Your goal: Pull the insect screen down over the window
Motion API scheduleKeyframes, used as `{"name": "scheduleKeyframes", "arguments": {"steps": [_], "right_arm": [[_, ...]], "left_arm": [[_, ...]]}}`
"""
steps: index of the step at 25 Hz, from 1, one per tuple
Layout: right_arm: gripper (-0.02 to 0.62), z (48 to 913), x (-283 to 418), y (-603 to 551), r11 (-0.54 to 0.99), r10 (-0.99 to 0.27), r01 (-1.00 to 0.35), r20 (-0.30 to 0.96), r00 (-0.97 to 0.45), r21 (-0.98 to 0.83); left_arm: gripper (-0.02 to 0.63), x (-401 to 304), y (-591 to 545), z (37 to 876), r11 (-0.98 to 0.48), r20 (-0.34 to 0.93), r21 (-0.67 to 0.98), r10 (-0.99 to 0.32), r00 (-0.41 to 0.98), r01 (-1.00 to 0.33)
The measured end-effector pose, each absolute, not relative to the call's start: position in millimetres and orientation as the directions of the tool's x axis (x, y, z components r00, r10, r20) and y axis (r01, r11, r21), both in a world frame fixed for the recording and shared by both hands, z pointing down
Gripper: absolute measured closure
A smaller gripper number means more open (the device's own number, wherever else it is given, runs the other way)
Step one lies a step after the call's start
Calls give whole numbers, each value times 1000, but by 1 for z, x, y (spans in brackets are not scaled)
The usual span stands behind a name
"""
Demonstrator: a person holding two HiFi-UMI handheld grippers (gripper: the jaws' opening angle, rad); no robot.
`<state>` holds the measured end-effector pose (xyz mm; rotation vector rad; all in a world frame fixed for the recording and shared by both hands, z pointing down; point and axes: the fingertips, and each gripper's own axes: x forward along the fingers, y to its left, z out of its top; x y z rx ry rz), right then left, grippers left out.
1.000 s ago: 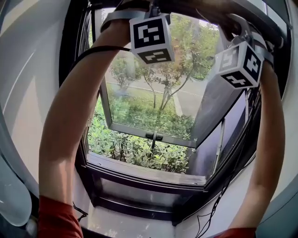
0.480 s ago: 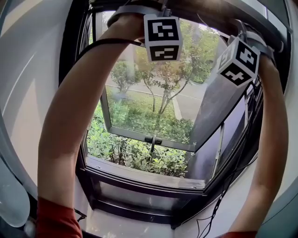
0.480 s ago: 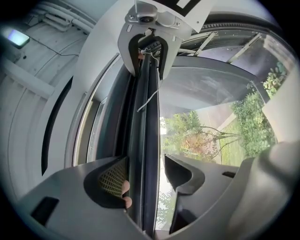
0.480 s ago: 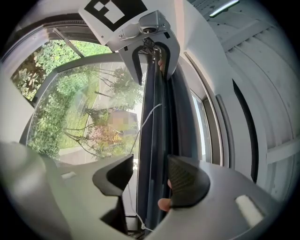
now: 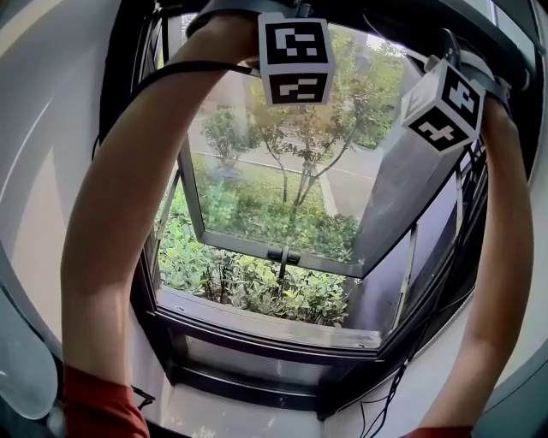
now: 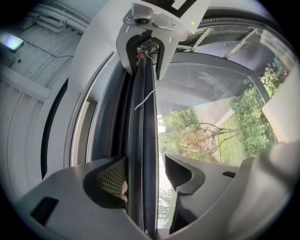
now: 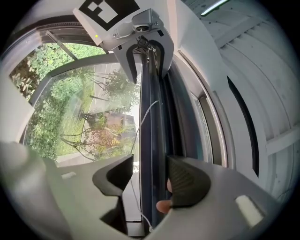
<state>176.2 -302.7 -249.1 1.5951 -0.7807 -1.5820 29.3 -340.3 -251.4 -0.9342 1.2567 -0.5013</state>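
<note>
Overhead, screen bar (image 6: 139,140) between just-opened jaws

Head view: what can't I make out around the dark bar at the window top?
- Head view: marker cubes hide the jaws of left gripper and right gripper; the top edge crops the window top.
- Gripper views: both have just been opening, dark bar between the jaws; the bar hides whether a pad touches it.
- No view shows the screen mesh.

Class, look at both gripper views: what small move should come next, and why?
Probably close both grippers on the screen's dark bar. The left gripper and right gripper have just been opening their jaws, which now straddle the bar without pressing it, and the window is uncovered.
</note>
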Motion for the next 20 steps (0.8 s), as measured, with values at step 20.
{"name": "scheduleKeyframes", "arguments": {"steps": [20], "right_arm": [[364, -185, 173, -295, -417, -907, 58, -419, 33, 907]], "left_arm": [[360, 27, -331, -182, 386, -405, -914, -837, 368, -127]]}}
